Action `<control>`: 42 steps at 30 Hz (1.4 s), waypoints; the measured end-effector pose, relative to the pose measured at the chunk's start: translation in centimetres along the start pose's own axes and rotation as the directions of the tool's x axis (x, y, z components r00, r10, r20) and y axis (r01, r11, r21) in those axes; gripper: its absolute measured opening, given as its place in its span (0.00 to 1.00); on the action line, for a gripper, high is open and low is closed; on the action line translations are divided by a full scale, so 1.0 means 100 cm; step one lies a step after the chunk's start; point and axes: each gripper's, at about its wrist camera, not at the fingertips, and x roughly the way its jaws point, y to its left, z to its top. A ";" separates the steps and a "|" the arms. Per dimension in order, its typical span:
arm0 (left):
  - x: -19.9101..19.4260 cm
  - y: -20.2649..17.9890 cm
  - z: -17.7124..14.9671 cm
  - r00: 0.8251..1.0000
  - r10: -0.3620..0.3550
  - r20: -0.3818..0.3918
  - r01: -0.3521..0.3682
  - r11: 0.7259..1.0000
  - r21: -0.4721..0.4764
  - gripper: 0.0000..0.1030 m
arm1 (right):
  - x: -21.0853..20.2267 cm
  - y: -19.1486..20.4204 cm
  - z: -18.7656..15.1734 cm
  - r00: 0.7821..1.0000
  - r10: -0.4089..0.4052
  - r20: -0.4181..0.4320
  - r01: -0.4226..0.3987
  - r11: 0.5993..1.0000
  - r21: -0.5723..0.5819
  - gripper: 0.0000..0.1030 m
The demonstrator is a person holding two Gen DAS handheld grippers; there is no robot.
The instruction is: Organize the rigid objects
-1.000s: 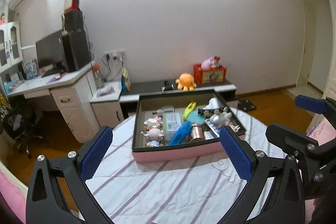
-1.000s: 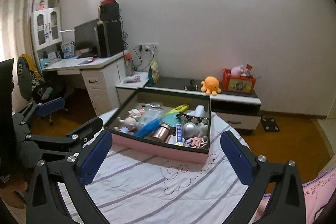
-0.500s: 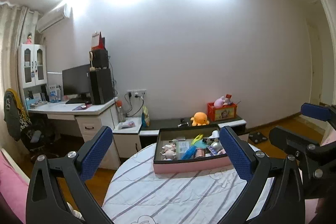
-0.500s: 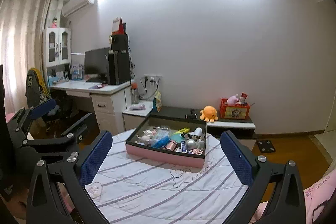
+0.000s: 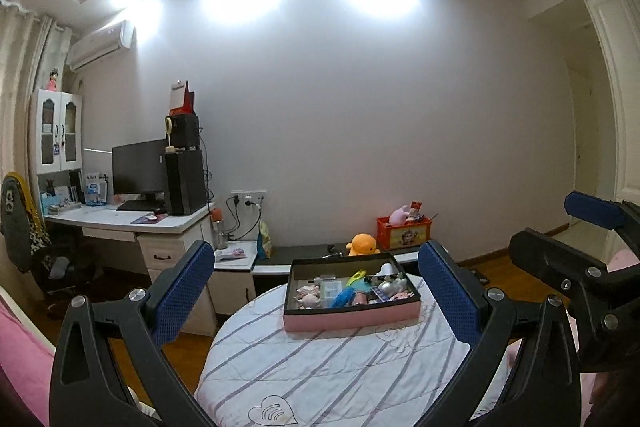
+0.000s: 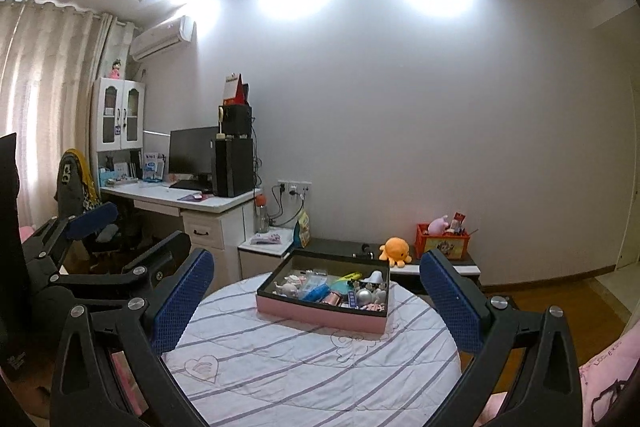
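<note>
Our pink box [image 5: 352, 319] sits on the round table [image 5: 320, 379] with the striped cloth, on the side of the table nearest the wall. The box is full of small hard things: little pig figures [image 5: 307, 297], a blue tube [image 5: 343, 297], a shiny copper can [image 5: 361, 298] and a silver ball [image 6: 364, 295].

Our left gripper [image 5: 316, 301] is wide open and holds nothing. Our right gripper [image 6: 316, 301] is wide open too, and empty. Both hang well back from the box.

We think these toys are light and stiff. The can and ball look smooth, so they may slip; we would pinch the can across its middle. The figures look like they could chip, so we would hold them by the body.

The things are packed close, and the box walls stand up around them, so we should come in from above. In front of the box the cloth is bare, with lots of room to set things down. The table edge curves away on both sides of the box.
</note>
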 end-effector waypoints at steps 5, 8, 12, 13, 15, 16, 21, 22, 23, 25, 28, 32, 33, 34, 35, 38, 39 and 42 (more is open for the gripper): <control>-0.021 0.001 0.004 0.999 0.024 0.036 -0.025 1.000 0.011 1.00 | -0.017 0.008 0.003 0.999 -0.001 0.037 0.001 1.000 -0.007 1.00; -0.033 0.002 0.006 0.998 0.042 0.055 -0.043 0.999 0.013 1.00 | -0.026 0.014 0.005 0.998 -0.009 0.054 0.009 1.000 -0.010 1.00; -0.042 0.003 0.008 0.996 0.064 0.057 -0.065 0.998 0.015 1.00 | -0.035 0.021 0.006 0.998 -0.010 0.069 0.011 1.000 -0.023 1.00; -0.045 0.004 0.008 0.996 0.067 0.057 -0.068 0.998 0.017 1.00 | -0.038 0.023 0.006 0.997 -0.010 0.073 0.012 1.000 -0.028 1.00; -0.050 0.005 0.010 0.995 0.071 0.064 -0.072 0.997 0.014 1.00 | -0.040 0.025 0.007 0.997 -0.009 0.079 0.011 1.000 -0.029 1.00; -0.052 0.005 0.010 0.995 0.074 0.065 -0.075 0.997 0.014 1.00 | -0.042 0.026 0.007 0.997 -0.008 0.083 0.010 1.000 -0.029 1.00; -0.059 0.005 0.013 0.993 0.082 0.083 -0.084 0.996 0.020 1.00 | -0.049 0.028 0.008 0.995 -0.008 0.097 0.011 0.999 -0.032 1.00; -0.060 0.006 0.014 0.993 0.082 0.085 -0.084 0.996 0.019 1.00 | -0.051 0.028 0.008 0.995 -0.008 0.101 0.011 0.999 -0.032 1.00; -0.061 0.006 0.014 0.993 0.081 0.086 -0.083 0.996 0.018 1.00 | -0.051 0.027 0.008 0.995 -0.008 0.103 0.011 0.999 -0.032 1.00; -0.062 0.006 0.015 0.993 0.079 0.089 -0.081 0.997 0.018 1.00 | -0.053 0.027 0.009 0.994 -0.011 0.106 0.015 0.999 -0.032 1.00; -0.062 0.005 0.014 0.993 0.080 0.091 -0.083 0.996 0.023 1.00 | -0.054 0.027 0.007 0.994 -0.012 0.106 0.015 0.999 -0.032 1.00; -0.060 0.004 0.013 0.992 0.083 0.094 -0.086 0.996 0.028 1.00 | -0.055 0.025 0.008 0.995 -0.015 0.101 0.018 0.999 -0.029 1.00; -0.061 0.004 0.013 0.992 0.083 0.098 -0.086 0.996 0.027 1.00 | -0.055 0.025 0.008 0.995 -0.014 0.099 0.017 0.999 -0.027 1.00; -0.061 0.004 0.013 0.992 0.081 0.097 -0.083 0.996 0.025 1.00 | -0.055 0.025 0.008 0.995 -0.014 0.100 0.017 1.000 -0.025 1.00; -0.062 0.004 0.013 0.992 0.078 0.099 -0.081 0.996 0.024 1.00 | -0.056 0.024 0.008 0.995 -0.017 0.101 0.019 1.000 -0.024 1.00; -0.063 0.005 0.011 0.992 0.064 0.108 -0.066 0.998 0.016 1.00 | -0.058 0.023 0.008 0.995 -0.015 0.102 0.017 1.000 -0.019 1.00; -0.063 0.004 0.011 0.992 0.064 0.110 -0.066 0.998 0.018 1.00 | -0.058 0.023 0.008 0.995 -0.018 0.102 0.020 1.000 -0.023 1.00; -0.064 0.004 0.012 0.992 0.067 0.110 -0.070 0.997 0.024 1.00 | -0.059 0.022 0.009 0.995 -0.024 0.101 0.027 0.999 -0.023 1.00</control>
